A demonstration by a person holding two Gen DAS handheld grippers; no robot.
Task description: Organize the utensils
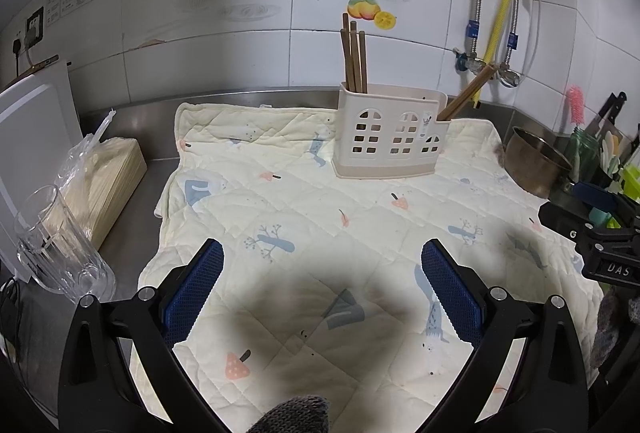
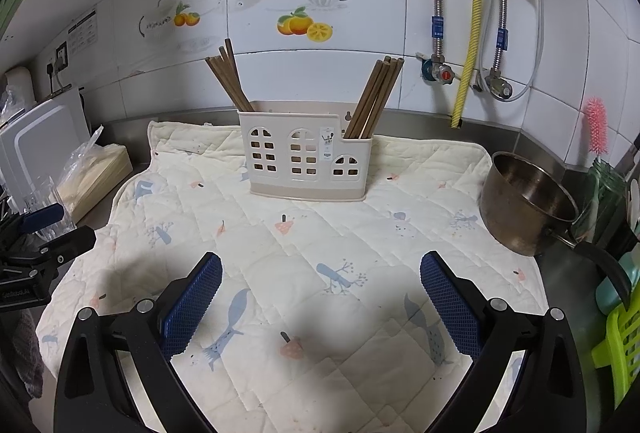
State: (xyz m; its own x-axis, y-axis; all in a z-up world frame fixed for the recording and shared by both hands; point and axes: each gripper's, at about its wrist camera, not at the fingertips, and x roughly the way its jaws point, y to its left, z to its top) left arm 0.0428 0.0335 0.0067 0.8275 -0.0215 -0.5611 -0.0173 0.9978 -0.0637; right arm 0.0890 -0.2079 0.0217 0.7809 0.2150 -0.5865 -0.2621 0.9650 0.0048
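A cream plastic utensil holder (image 1: 390, 135) (image 2: 306, 163) stands at the back of a quilted mat (image 1: 320, 225) (image 2: 300, 253). Brown chopsticks stand in its left compartment (image 1: 354, 53) (image 2: 228, 77), and another bunch leans in its right compartment (image 1: 466, 93) (image 2: 376, 95). My left gripper (image 1: 322, 253) is open and empty above the mat's near part. My right gripper (image 2: 320, 265) is open and empty, also above the mat. Part of the right gripper shows at the left wrist view's right edge (image 1: 600, 245), and part of the left gripper at the right wrist view's left edge (image 2: 36, 253).
A steel pot (image 1: 534, 161) (image 2: 524, 203) sits at the mat's right edge. A clear glass mug (image 1: 60, 241) and a bagged pack of sticks (image 1: 104, 177) (image 2: 96, 173) lie left. White boards (image 1: 32, 129) lean far left. Pipes and valves (image 2: 440, 73) hang on the tiled wall.
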